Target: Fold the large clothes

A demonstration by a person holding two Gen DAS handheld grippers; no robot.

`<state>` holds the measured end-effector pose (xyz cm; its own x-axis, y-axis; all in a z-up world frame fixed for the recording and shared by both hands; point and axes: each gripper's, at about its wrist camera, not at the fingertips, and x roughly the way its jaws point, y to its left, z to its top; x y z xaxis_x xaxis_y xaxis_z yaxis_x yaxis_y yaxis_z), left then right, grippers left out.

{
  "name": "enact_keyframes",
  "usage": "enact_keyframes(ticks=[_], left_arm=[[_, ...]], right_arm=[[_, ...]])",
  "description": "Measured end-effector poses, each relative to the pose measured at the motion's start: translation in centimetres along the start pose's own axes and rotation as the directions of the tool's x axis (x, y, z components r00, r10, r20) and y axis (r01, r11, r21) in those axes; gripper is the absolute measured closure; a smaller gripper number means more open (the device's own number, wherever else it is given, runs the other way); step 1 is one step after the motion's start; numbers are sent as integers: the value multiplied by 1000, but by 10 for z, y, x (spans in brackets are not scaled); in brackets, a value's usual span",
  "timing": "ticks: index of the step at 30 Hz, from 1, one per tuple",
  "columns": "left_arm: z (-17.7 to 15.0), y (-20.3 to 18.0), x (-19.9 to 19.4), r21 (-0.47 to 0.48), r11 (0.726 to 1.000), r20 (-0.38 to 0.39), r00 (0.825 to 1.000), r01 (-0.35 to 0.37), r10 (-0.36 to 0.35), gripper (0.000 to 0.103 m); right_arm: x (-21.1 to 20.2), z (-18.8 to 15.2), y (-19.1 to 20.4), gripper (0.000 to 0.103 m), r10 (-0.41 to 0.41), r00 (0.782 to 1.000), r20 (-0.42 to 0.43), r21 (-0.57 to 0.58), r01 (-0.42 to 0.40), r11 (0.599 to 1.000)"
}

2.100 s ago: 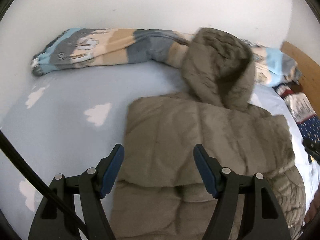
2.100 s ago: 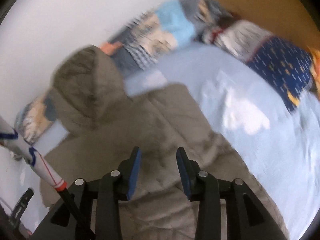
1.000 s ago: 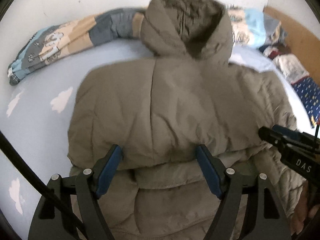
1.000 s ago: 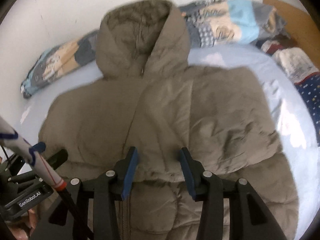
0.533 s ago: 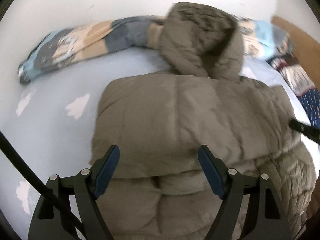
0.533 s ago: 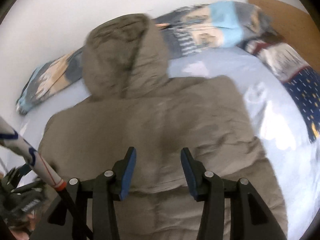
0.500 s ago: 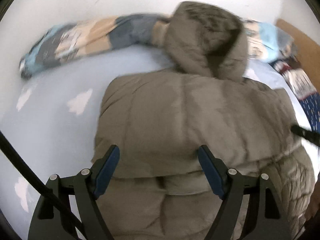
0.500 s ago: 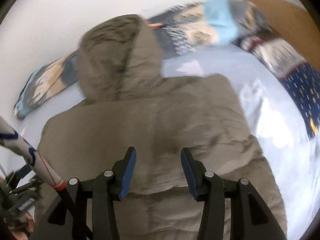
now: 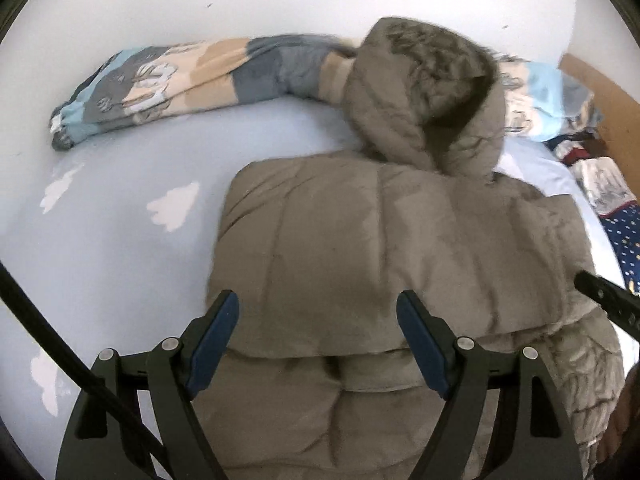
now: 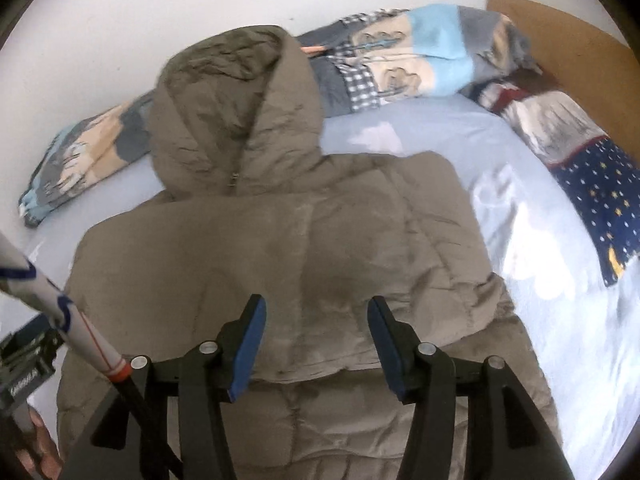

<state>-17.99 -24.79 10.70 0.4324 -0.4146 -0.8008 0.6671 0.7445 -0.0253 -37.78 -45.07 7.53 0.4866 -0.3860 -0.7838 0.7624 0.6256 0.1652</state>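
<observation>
a puffy olive-brown hooded jacket [image 10: 280, 248] lies on a pale blue bed sheet [image 9: 120, 208] printed with white clouds. its hood [image 10: 232, 120] points toward the white wall, resting against a rolled patterned blanket [image 9: 192, 80]. the sides look already turned in, and a folded edge runs crosswise over the lower body of the coat. a navy starred fabric [image 10: 600, 192] lies well apart on the right of the bed.

the left gripper [image 9: 318, 340] hovers over the near part of the jacket with its blue-padded fingers [image 9: 216, 336] wide apart and nothing between them. the right gripper [image 10: 316, 340] sits over the same crosswise edge, fingers also apart and empty. whether any pad touches the cloth is hard to tell.

the step in hand appears to be taking hold for the next fold. to do it well, each gripper would likely need to pinch through every layer of that thick edge, well apart from the other, so the padding lifts evenly. carrying both sides together should keep the tucked sleeves from sliding out. the filling is springy, so pressing the fold flat afterwards would probably help it stay.
</observation>
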Motion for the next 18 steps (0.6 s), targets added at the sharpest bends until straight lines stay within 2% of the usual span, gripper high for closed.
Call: enact_keyframes(ticks=[2,6,8,10,15,18], left_arm=[[-4,10,16,-37,999,-63,998,-11,8,23],[-9,20,34,-98,995,-115,992,34,-45,23],[-7,18,30,-90,996,-110,993,28,-38,23],[-3,20,18,-105,994,-68,997,36,-43,23],[3,20,-12,-119,991,41,998,61,-56,23],[2,15,-9,-104,992,7,998,68,-68,23]], right_arm=[[11,-4,1,46,15,999,-48,2,-14,1000],[37,-14,1,45,23,989,-148,7,-23,1000],[36,-16,2,44,17,990,-142,9,-16,1000],[30,-13,4,44,14,991,-135,5,-13,1000],[7,-5,-3,44,84,994,-70,67,-79,995],[4,-5,-4,44,76,994,-74,65,-71,995]])
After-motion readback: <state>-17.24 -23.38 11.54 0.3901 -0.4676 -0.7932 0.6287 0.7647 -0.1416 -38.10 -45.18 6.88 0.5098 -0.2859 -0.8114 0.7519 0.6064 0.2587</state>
